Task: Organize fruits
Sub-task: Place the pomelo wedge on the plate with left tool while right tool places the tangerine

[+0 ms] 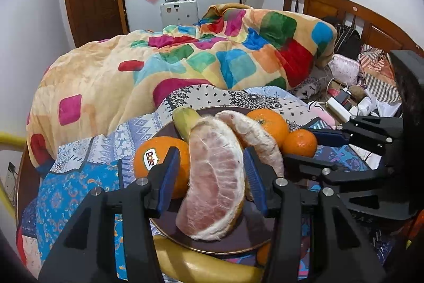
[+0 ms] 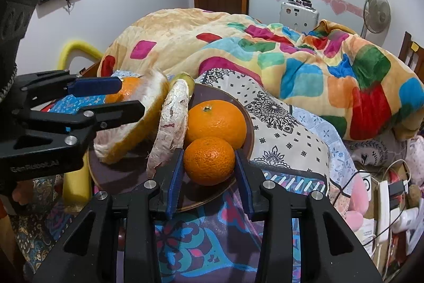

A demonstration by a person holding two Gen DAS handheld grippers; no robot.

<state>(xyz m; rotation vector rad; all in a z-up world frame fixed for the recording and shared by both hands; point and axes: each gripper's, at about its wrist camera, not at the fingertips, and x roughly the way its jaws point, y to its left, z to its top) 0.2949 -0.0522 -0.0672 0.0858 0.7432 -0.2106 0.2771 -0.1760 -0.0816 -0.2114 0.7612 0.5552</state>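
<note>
A dark brown plate (image 1: 230, 243) lies on the patterned bedsheet and holds the fruit. My left gripper (image 1: 210, 179) stands around a large pomelo wedge (image 1: 214, 182), its blue pads at both sides of it. A second pomelo wedge (image 1: 254, 137), a Dole orange (image 1: 151, 153), a larger orange (image 1: 270, 121) and a greenish banana (image 1: 185, 121) share the plate. My right gripper (image 2: 209, 177) brackets a small tangerine (image 2: 209, 161) at the plate's (image 2: 111, 177) near edge, pads touching its sides. The larger orange (image 2: 216, 121) sits just behind it.
A yellow banana (image 1: 201, 264) lies off the plate below it. A bunched multicoloured blanket (image 1: 185, 55) fills the bed behind. Cables, a power strip (image 2: 383, 206) and clutter lie at the right. A wooden headboard (image 1: 344, 7) stands at the far right.
</note>
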